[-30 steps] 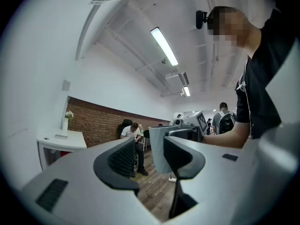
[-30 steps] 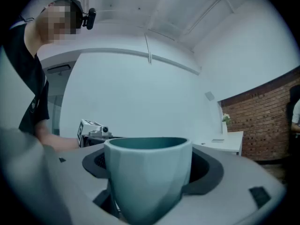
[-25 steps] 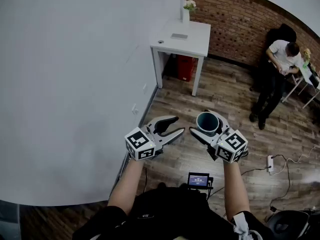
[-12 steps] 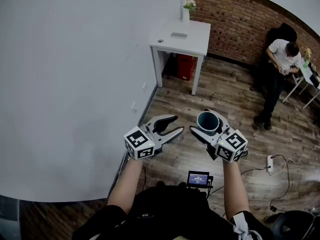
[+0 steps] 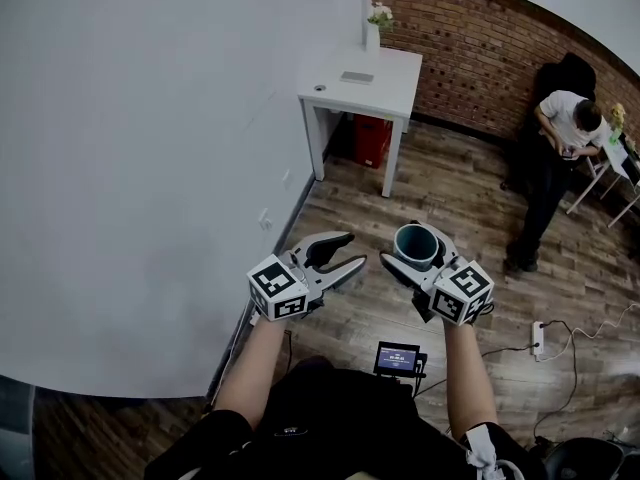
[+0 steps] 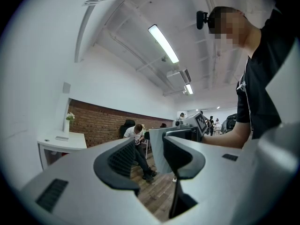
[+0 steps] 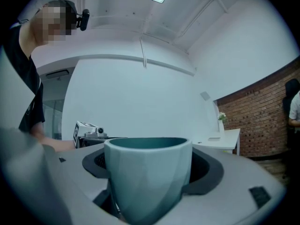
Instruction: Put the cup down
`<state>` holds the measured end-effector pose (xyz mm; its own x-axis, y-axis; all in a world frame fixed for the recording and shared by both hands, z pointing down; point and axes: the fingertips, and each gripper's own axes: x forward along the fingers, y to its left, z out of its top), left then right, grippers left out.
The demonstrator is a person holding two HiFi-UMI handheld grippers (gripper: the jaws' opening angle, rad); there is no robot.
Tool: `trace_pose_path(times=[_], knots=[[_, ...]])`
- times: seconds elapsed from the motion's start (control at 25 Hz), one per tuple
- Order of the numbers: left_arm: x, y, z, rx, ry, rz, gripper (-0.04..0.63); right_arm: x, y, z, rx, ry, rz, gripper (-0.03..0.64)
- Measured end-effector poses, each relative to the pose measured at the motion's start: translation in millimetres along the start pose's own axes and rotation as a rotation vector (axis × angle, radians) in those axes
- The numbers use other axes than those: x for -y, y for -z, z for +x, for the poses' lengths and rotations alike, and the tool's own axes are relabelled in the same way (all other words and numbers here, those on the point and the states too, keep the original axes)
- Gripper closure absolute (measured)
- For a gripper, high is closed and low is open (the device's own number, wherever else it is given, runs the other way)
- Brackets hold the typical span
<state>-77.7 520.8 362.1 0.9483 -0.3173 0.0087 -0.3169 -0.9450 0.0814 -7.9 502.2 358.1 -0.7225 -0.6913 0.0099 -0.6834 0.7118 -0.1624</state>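
Observation:
A teal cup [image 5: 416, 245] stands upright between the jaws of my right gripper [image 5: 417, 249], held in the air above the wooden floor. In the right gripper view the cup [image 7: 147, 177] fills the middle, with a dark pad pressed against each side. My left gripper [image 5: 337, 252] hovers to the left of the cup at the same height, open, with nothing between its fingers [image 6: 124, 161]. In the left gripper view the cup [image 6: 158, 149] and right gripper show just beyond the jaws.
A small white table [image 5: 365, 80] with a vase of flowers [image 5: 374, 20] stands ahead by the white wall and brick wall. A red bin [image 5: 369, 136] sits under it. A person [image 5: 550, 163] stands at the right. A power strip with cables [image 5: 539, 332] lies on the floor.
Both grippers and the cup stay where they were. The person at the right has shifted slightly farther right in the head view.

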Motion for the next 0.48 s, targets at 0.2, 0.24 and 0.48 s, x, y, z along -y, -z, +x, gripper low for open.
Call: trace_pose_path(times=[0.2,0.24,0.48], knots=[[-3.1,3.2,6.7,-0.009,-0.017,-0.011,0.405,10.6,2.1,-3.5,-0.003,-0.005,0.026,0.206],[-6.2,4.5,8.0,-0.010,-0.018,-0.014,0.405,14.2,3.1,-1.5,-0.005,-0.003,0.031,0.206],[-27.0,15.0,18.2,-0.010,-0.017,-0.025,0.405,34.8,13.6,9.6,-0.015,0.003,0.048,0.206]])
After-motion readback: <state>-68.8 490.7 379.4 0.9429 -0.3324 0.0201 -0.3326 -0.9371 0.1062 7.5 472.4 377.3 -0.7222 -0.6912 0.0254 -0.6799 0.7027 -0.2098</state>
